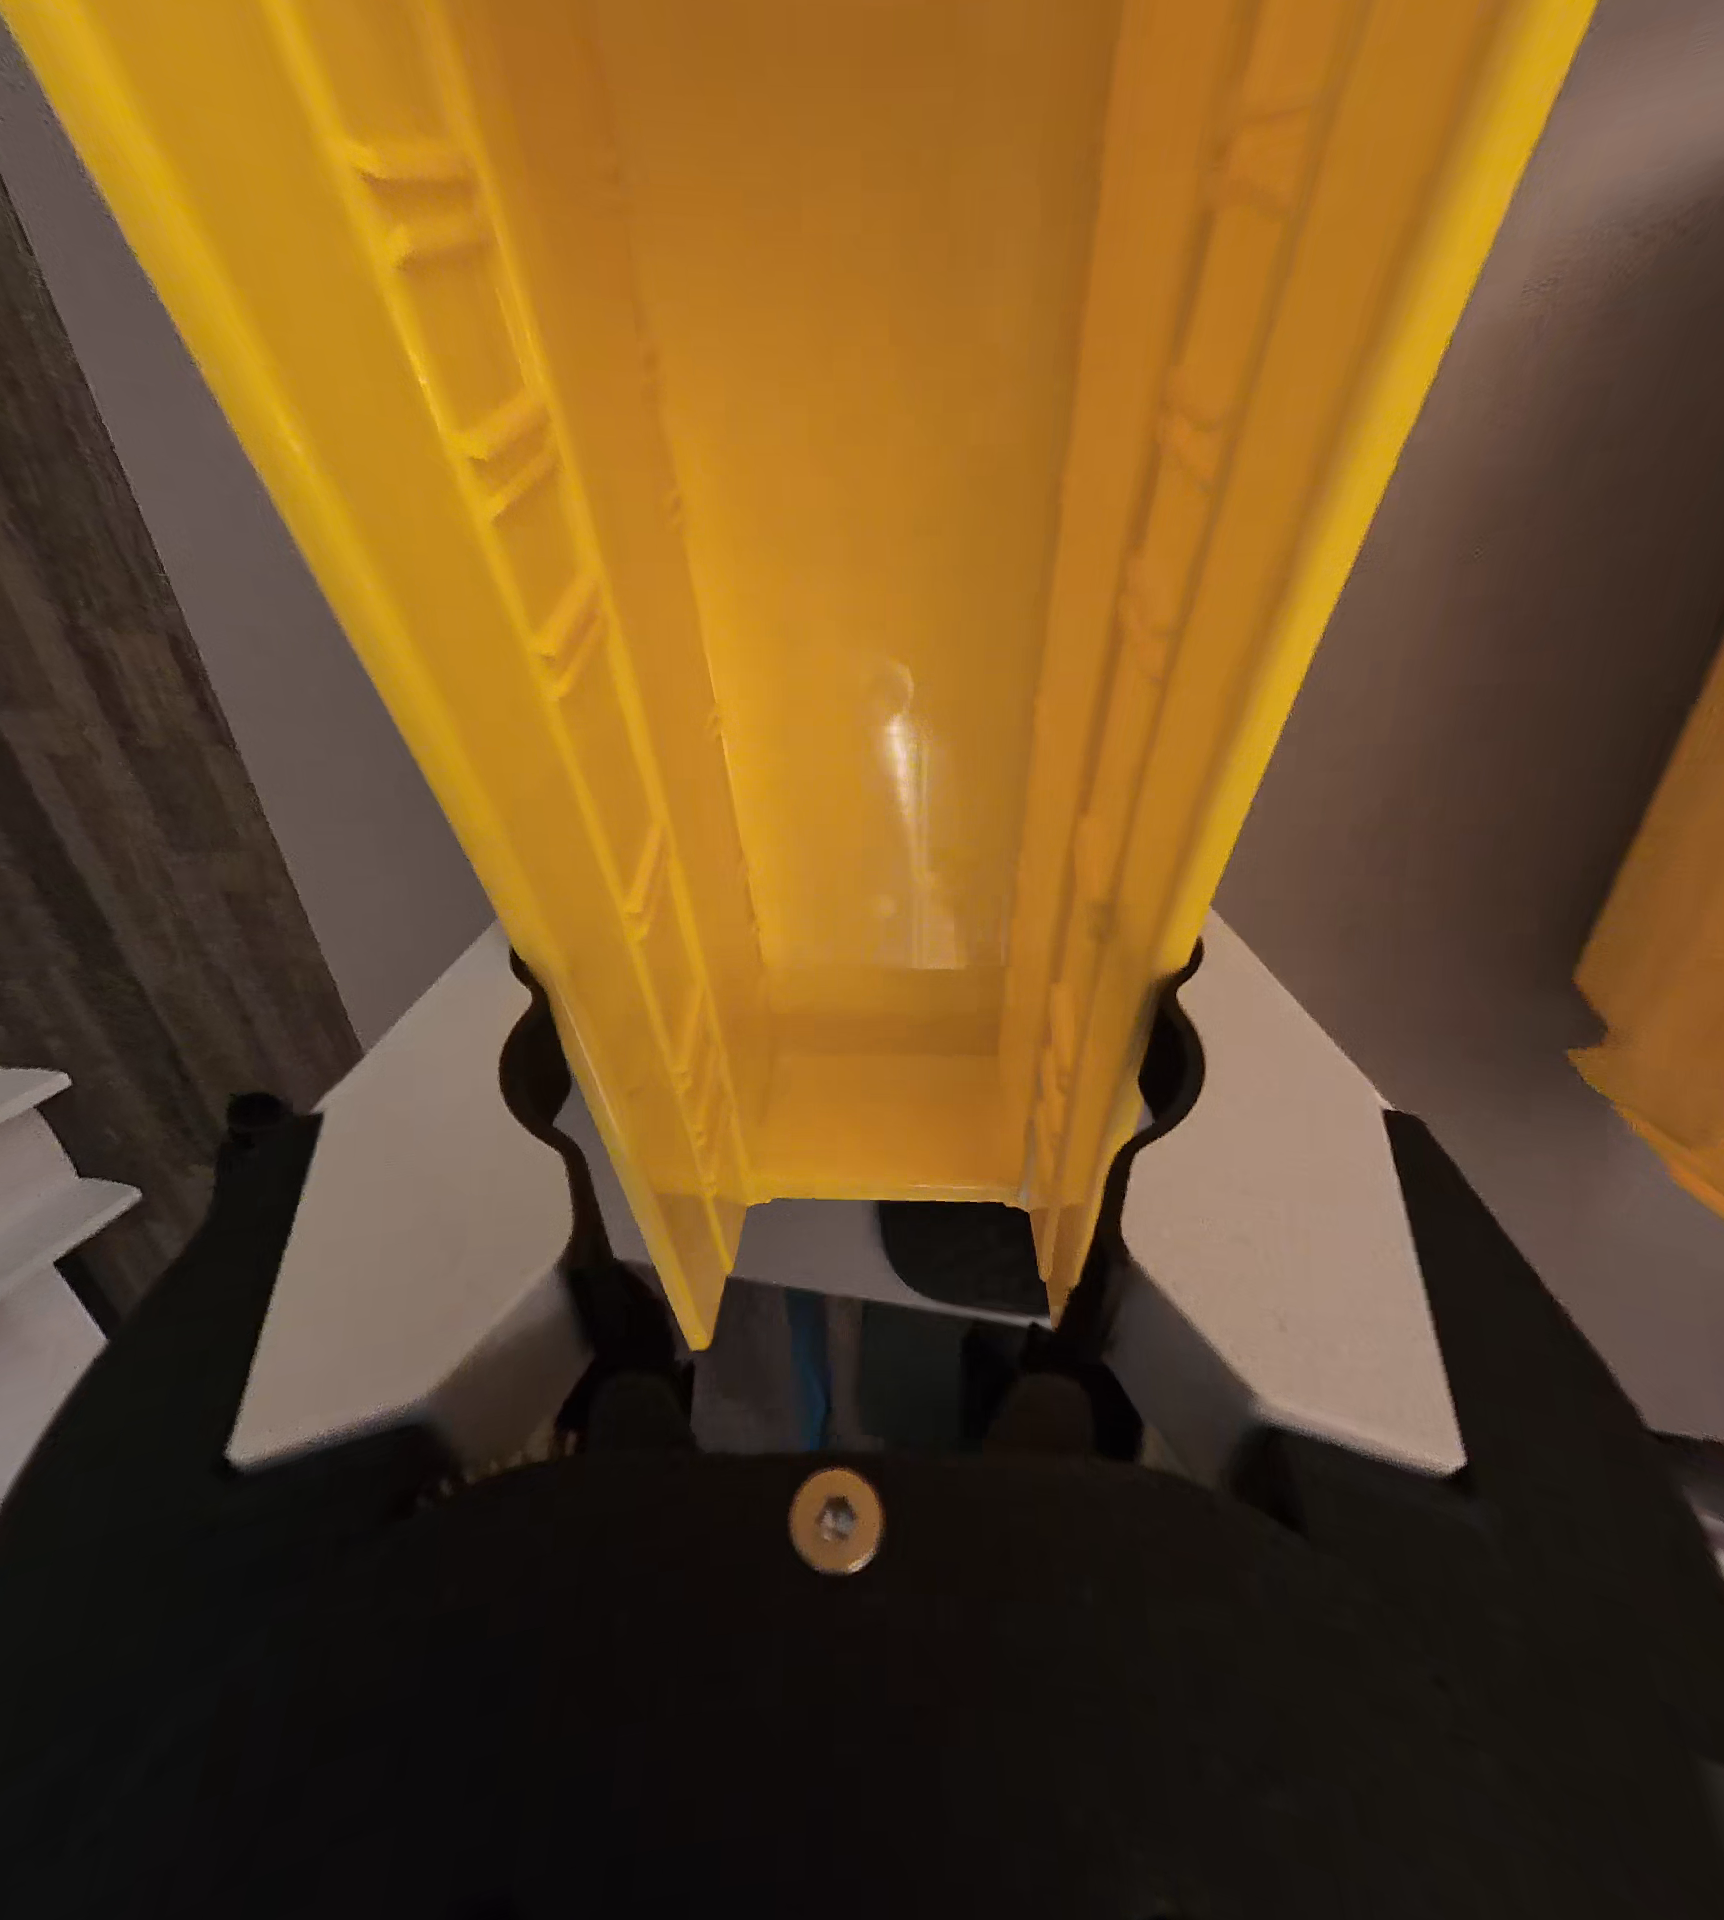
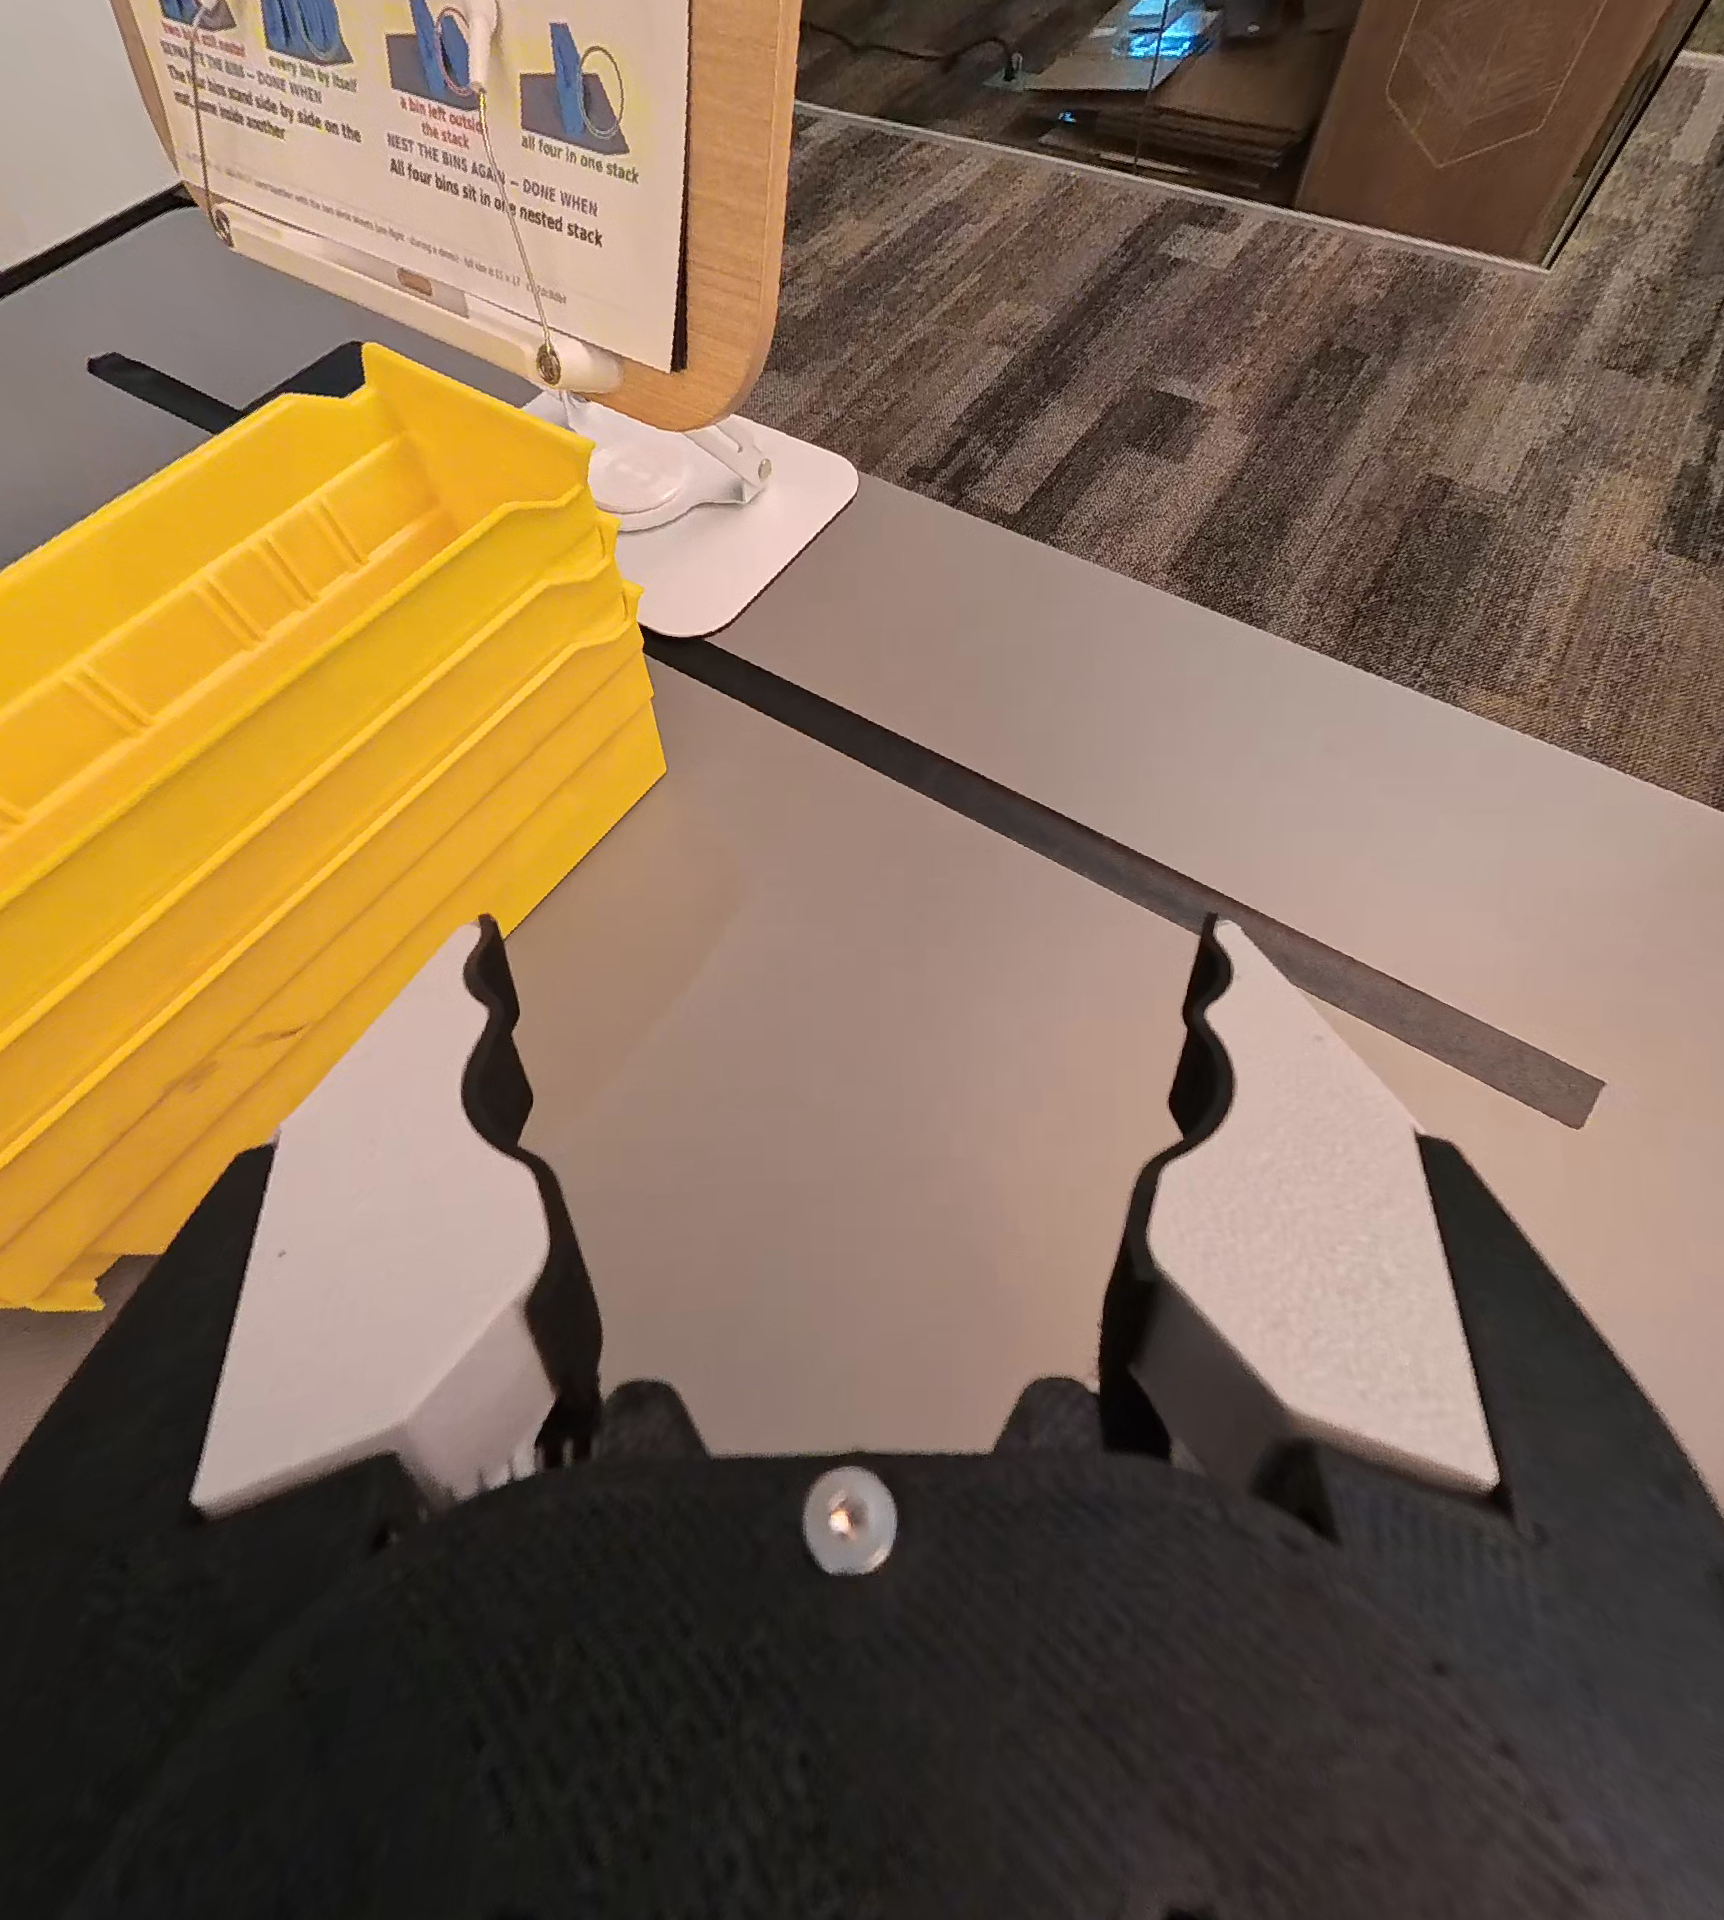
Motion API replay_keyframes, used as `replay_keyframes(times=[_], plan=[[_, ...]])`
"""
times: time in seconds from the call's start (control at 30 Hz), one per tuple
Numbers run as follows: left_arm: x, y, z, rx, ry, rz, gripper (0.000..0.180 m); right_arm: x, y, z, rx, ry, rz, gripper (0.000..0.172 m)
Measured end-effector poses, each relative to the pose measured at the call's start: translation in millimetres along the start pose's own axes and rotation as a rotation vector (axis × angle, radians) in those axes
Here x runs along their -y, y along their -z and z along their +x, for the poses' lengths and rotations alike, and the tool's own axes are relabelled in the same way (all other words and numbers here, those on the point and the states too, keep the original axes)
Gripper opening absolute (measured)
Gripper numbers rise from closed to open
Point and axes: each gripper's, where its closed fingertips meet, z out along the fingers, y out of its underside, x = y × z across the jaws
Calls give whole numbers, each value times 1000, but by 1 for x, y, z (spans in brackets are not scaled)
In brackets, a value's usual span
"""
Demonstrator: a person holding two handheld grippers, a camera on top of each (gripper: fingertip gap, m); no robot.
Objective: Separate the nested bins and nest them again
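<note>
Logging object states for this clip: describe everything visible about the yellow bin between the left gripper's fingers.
The yellow bin is a long, narrow trough of glossy moulded plastic, seen lengthwise from its open end. Ribbed ledges run along both inner walls and a glare patch marks the floor. It appears lifted off the table, running away from the camera. The left gripper clamps it across its width, the black pads pressed on both outer walls. Its far end is out of frame.

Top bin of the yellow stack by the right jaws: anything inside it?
The top bin shows only bare ribbed walls and floor; its near end runs out of frame. Bins nested under it are covered except their rims.
</note>
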Motion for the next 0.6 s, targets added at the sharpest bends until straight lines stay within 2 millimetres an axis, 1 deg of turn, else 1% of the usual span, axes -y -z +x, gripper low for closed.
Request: replay_keyframes(times=[0.07, 0.13, 0.23, 0.33, 0.4, 0.47, 0.53, 0.6], plan=[[-2, 22, 18, -20, 18, 3, 114, -1, -1, 0, 0, 2, -4, 127], [-6, 43, 41, -56, 2, -9, 115, -2, -1, 0, 0, 2, -10, 127], [-7, 72, 79, -107, -54, -1, 115, -4, -1, 4, -6, -9, -12, 127], [-9, 94, 117, -128, -136, 12, 115, -5, 0, 7, -5, -26, -10, 128], [-12, 104, 143, -134, -192, 21, 115, -6, 0, 8, -2, -35, -10, 128], [-15, 108, 168, -144, -243, 12, 115, -6, 0, 8, 3, -42, -10, 128], [-16, 109, 190, -154, -272, -1, 115, -6, 0, 7, 9, -38, -14, 128], [-13, 106, 206, -164, -272, -22, 115, -9, -2, 5, 13, -30, -28, 127]])
